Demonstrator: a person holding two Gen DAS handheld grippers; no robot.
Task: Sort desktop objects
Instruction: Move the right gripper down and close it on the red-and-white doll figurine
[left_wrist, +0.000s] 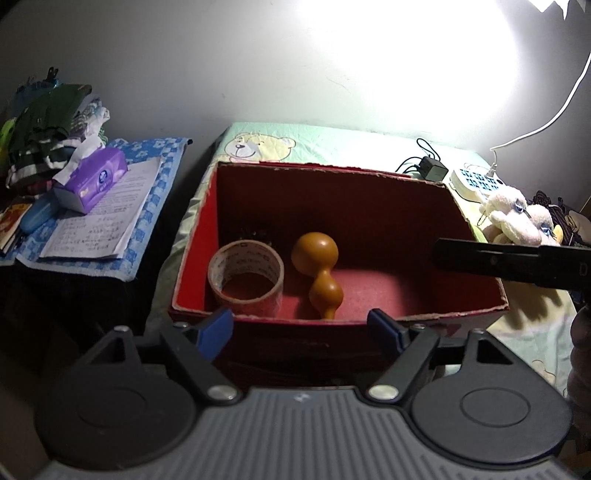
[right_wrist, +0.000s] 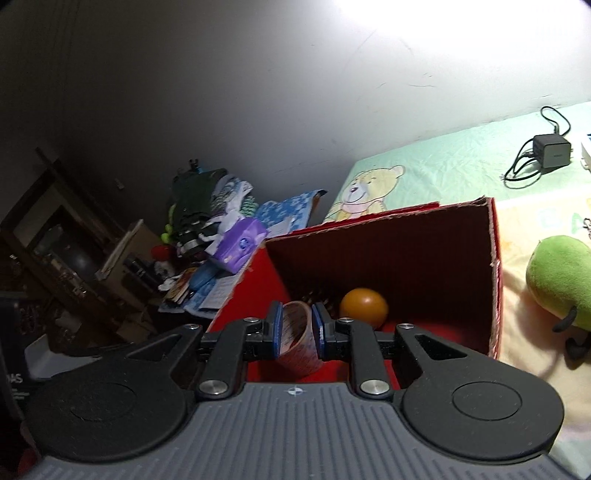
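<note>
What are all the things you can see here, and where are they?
Red cardboard box: one, red, on the bedsheet.
Clear tape roll: one, beige, inside box, left.
Orange-brown wooden gourd: one, inside box, beside the tape.
Purple tissue pack: one, on papers, left.
Cream plush toy: one, right of box.
Green plush toy: one, right of box.
Black charger: one, behind box.
White power strip: one, behind box.
Left tongs: blue pads, open, empty.
Right tongs: narrow gap, empty.
</note>
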